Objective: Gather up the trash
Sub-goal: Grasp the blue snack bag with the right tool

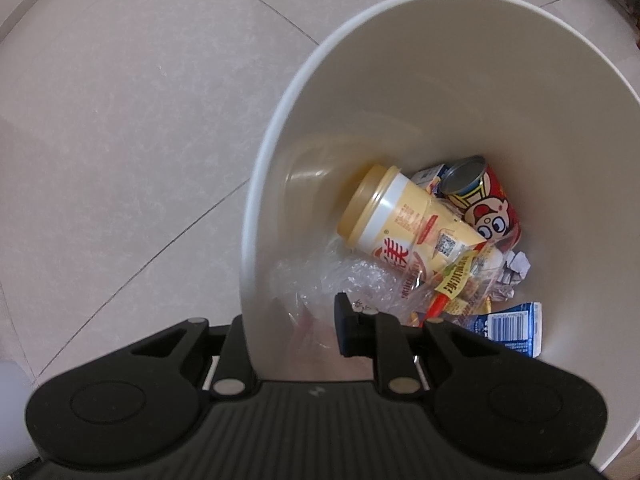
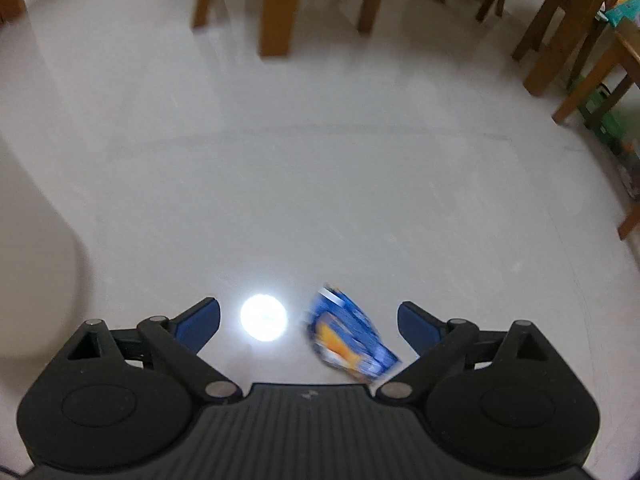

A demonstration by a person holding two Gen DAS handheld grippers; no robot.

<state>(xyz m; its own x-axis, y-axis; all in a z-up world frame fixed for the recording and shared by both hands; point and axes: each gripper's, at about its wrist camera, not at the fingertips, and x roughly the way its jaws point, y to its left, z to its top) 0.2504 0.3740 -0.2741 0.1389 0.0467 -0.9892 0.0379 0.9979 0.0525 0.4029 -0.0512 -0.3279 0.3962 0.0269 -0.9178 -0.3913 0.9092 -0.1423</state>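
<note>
In the left wrist view a white trash bin [image 1: 400,60] stands on the tiled floor. My left gripper [image 1: 290,324] is shut on its near wall, one finger outside and one pad [image 1: 346,326] inside. The bin holds a yellow cup [image 1: 400,220], a red can [image 1: 484,200], clear plastic [image 1: 340,280], a blue-and-white carton [image 1: 516,324] and crumpled foil [image 1: 514,270]. In the right wrist view a blue and orange snack wrapper [image 2: 348,336] lies on the floor. My right gripper [image 2: 308,312] hangs open over it. The blurred wrapper is nearer the right finger [image 2: 416,324]; nothing touches it.
Wooden table and chair legs [image 2: 276,8] stand across the far side of the floor, with more legs [image 2: 560,48] and boxes [image 2: 608,128] at the right. A bright lamp reflection [image 2: 264,318] shines on the floor between the fingers. A pale curved shape [image 2: 32,260] sits at the left edge.
</note>
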